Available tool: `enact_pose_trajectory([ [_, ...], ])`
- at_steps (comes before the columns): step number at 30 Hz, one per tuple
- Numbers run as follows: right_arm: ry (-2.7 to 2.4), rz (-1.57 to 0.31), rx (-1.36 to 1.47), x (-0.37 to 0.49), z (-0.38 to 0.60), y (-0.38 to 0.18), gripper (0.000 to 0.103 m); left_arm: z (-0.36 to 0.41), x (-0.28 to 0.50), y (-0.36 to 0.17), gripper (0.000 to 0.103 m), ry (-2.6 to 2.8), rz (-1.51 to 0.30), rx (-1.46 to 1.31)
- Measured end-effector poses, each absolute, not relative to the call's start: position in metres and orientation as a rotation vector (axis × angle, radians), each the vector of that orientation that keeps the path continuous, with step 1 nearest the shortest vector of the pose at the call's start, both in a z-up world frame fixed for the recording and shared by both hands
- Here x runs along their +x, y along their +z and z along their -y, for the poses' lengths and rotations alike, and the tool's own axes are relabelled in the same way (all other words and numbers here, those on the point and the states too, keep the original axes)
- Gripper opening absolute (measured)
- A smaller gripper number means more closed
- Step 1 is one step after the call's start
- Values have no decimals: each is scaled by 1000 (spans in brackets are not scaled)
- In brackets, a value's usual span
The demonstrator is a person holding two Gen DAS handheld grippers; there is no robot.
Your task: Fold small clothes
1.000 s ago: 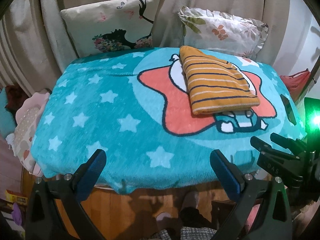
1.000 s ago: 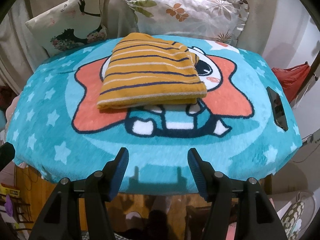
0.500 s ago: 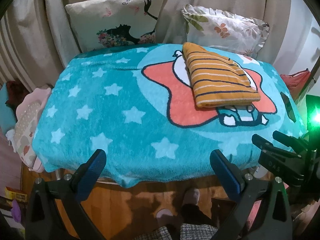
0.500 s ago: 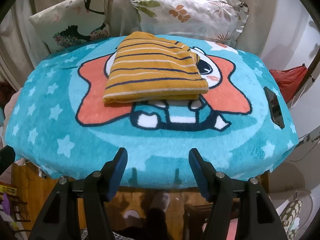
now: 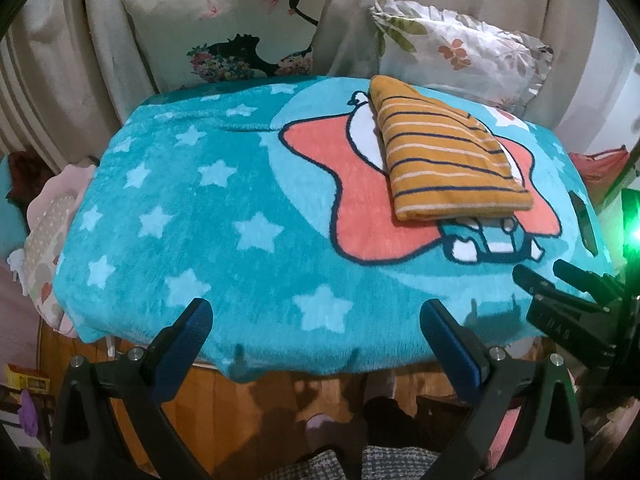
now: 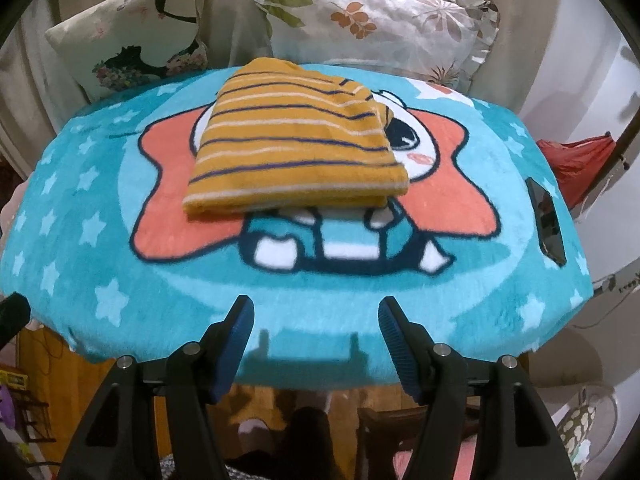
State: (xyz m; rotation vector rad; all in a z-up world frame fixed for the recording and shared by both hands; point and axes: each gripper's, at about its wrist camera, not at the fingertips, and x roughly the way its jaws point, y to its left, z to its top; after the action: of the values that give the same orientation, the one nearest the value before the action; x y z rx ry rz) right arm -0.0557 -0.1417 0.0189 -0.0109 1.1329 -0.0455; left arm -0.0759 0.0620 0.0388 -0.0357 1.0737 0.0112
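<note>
Item: folded striped garment (image 6: 296, 152), long axis crosswise, straight ahead of the empty, parted right gripper (image 6: 316, 320); left gripper (image 5: 316, 320), likewise agape, farther off.

blanket: a teal plush blanket (image 5: 224, 200) with pale stars and a coral star cartoon covers the table top, its near edge hanging over.
left pillow: a cream pillow (image 5: 224, 28) printed with a dark figure and flowers stands upright behind the blanket.
right pillow: a floral ruffled pillow (image 6: 376, 20) leans beside it.
dark flat object: a phone-like slab (image 6: 546, 216) lies near the blanket's right edge.
red cloth: a red cloth (image 6: 576, 164) sits beyond that edge.
floor: orange-brown wood floor (image 5: 224, 412) shows below.
</note>
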Motion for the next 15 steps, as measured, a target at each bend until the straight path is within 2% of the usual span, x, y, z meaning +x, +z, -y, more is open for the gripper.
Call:
enact_pose_trajectory([
  [5, -40, -1096, 1, -16, 165, 26, 69, -54, -46, 35, 103, 50, -1094, -58],
  [6, -38, -1077, 5, -6, 171, 31, 66, -51, -40, 34, 103, 54, -1098, -60],
  [7, -30, -1063, 9, 3, 174, 34, 58, -47, -32, 33, 103, 59, -1101, -64],
  [10, 19, -1037, 20, 46, 186, 37, 48, -35, -11, 26, 103, 75, -1121, -63],
  [11, 41, -1041, 27, 65, 188, 31, 43, -31, -6, 24, 103, 77, -1132, -67],
  [12, 52, -1048, 25, 79, 189, 25, 33, -27, 2, 21, 103, 81, -1145, -76],
  [15, 109, -1094, 40, 127, 195, -7, 27, -18, 16, 16, 103, 103, -1166, -84],
])
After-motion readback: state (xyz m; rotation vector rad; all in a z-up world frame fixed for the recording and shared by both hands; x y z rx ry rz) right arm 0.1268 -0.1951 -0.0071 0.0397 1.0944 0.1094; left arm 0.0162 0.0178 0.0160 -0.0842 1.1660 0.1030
